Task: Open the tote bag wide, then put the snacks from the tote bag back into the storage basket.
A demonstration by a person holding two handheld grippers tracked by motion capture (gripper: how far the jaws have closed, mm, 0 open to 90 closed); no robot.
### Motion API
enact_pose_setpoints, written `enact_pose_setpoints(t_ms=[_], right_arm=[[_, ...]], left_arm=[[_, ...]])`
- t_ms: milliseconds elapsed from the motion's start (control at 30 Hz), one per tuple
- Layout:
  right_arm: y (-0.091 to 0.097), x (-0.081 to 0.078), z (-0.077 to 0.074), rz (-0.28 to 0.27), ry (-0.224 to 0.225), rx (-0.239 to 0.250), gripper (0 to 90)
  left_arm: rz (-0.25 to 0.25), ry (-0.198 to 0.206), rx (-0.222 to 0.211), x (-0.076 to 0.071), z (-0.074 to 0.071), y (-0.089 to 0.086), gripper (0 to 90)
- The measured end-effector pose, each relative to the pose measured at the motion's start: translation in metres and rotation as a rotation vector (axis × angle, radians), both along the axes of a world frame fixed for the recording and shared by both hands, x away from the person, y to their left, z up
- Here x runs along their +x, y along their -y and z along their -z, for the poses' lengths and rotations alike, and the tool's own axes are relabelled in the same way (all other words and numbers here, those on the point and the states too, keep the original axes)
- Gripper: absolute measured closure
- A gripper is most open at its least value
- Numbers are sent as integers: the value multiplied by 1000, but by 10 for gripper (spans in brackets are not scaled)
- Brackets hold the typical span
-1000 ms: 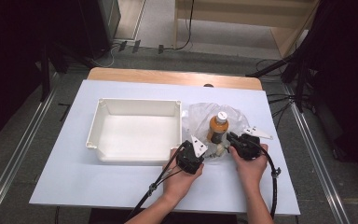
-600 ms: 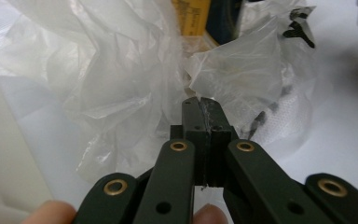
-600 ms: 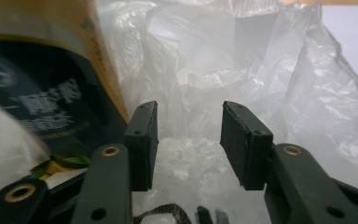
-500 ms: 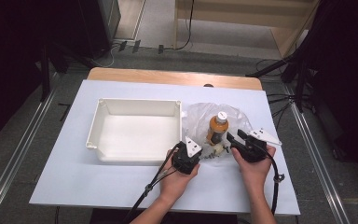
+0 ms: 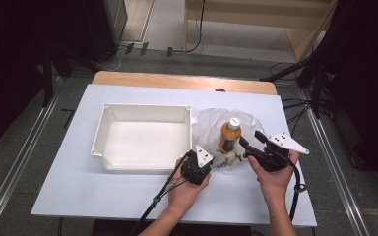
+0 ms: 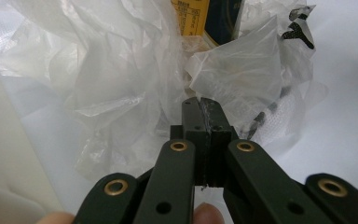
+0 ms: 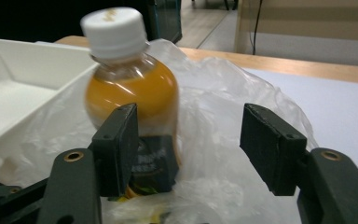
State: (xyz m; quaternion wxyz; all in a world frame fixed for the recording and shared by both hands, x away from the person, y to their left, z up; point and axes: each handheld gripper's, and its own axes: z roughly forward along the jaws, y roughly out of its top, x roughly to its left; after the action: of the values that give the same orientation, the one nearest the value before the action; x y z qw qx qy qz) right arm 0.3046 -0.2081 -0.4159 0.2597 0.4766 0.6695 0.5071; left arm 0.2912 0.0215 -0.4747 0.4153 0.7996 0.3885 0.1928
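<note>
High view: a white-topped bench (image 5: 128,196) carries an empty white tray (image 5: 142,140) on its left half and, just to the right of the tray, a crumpled clear plastic bag (image 5: 211,120). An orange-filled bottle (image 5: 230,132) with a white cap stands upright inside the bag, its dark label low on the body. Two hands come in from the bottom edge. The left hand (image 5: 187,189) holds the left gripper (image 5: 204,160) at the near-left edge of the bag, close to the tray's front right corner; the right hand (image 5: 273,177) holds the right gripper (image 5: 248,142) at the bag's right side, just beside the bottle. A black cable (image 5: 160,201) trails back from the left gripper towards the bench's front edge.

From the left gripper view, the jaws are pressed together with no gap between them, and a thin fold of the plastic bag (image 6: 130,88) appears to be pinched at their tips — the film bunches up right around them. Part of the bottle's yellow and dark label (image 6: 200,18) shows through the plastic at the top.

From the right gripper view, the jaws stand wide apart and hold nothing. The bottle (image 7: 130,98) rises just behind the left jaw, slightly blurred, with bag plastic (image 7: 214,135) filling the gap between the jaws and the tray (image 7: 18,79) off to the left.
</note>
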Motion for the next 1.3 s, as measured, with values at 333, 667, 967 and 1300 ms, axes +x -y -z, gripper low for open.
enact_pose_setpoints(t_ms=[333,667,967,1300], right_arm=[[-10,-5,-15,-43,39,34,372],[-27,-3,-14,-75,44,35,369],[-34,3,-7,-41,26,47,345],[-45,17,6,15,-13,40,277]], left_arm=[[6,4,4,0,0,0,900],[5,6,-6,0,0,0,900],[14,9,-1,-1,0,0,900],[15,11,-9,-1,0,-1,900]])
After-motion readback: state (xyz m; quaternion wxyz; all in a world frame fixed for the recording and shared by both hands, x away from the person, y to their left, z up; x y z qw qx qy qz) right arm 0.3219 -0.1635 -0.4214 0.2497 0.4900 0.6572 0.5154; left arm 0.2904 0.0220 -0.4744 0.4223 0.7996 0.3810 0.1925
